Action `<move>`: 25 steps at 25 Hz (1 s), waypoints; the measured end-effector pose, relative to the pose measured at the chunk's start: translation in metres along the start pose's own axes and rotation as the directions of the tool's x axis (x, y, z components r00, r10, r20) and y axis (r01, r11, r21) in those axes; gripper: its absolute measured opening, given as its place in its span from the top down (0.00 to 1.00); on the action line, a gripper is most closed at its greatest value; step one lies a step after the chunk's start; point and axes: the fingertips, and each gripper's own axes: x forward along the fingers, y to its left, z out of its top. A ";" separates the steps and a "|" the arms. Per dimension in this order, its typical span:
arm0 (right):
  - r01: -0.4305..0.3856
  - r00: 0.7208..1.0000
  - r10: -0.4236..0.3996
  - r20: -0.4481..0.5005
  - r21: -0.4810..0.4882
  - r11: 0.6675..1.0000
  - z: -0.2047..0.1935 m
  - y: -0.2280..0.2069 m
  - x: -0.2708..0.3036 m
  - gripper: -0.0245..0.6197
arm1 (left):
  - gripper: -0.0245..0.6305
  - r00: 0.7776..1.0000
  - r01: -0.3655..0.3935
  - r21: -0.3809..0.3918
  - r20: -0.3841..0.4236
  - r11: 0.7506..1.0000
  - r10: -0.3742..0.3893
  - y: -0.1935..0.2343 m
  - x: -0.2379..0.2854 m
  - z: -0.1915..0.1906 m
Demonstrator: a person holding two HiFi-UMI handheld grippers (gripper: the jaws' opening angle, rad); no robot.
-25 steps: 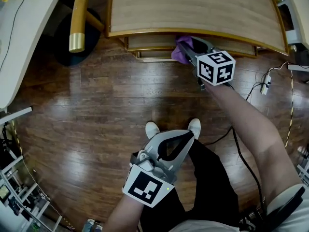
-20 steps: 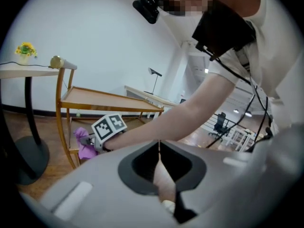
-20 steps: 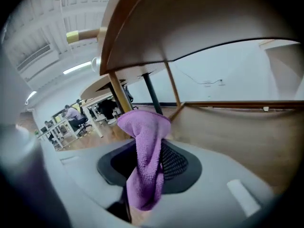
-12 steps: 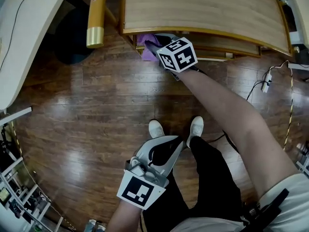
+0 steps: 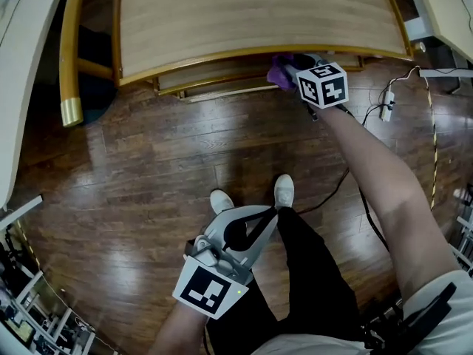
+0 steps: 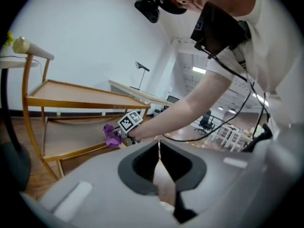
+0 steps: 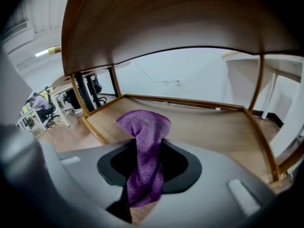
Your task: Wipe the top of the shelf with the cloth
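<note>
While the right gripper (image 7: pixel 142 163) clamps its fingers on the cloth (image 7: pixel 142 125) beneath the shelf top (image 5: pixel 259 13), wiping seems unstarted; the left gripper (image 6: pixel 159 148) idles, fingers closed on nothing.

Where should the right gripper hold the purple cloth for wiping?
Mid-cloth, as it is now: the right gripper is shut on the purple cloth from the front of the shelf, with a folded bunch standing past the jaws. That bunch looks enough to press on the top board; no regrip needed.

- The shelf (image 5: pixel 251 13) stands far, beyond the floor (image 5: pixel 148 168).
- The cloth (image 5: pixel 278 72), in the right gripper (image 5: pixel 294 66), sits beneath the shelf's top board, at its near edge, right of centre.
- The left gripper (image 5: pixel 267 214) is near, over the person's legs.
</note>
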 end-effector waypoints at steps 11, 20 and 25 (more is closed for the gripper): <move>0.245 0.968 -0.245 -0.050 -0.001 0.969 -0.045 -0.162 -0.086 0.77 | 0.92 0.995 0.082 0.035 -0.054 0.996 -0.080 -0.026 0.056 0.010; 0.290 0.954 -0.293 -0.064 -0.053 0.956 -0.061 -0.201 -0.111 0.77 | 0.92 0.991 0.109 0.047 -0.086 0.993 -0.105 -0.048 0.093 0.014; 0.272 0.958 -0.277 -0.069 -0.072 0.960 -0.074 -0.208 -0.127 0.77 | 0.92 0.985 0.139 0.065 -0.110 0.988 -0.132 -0.068 0.111 0.018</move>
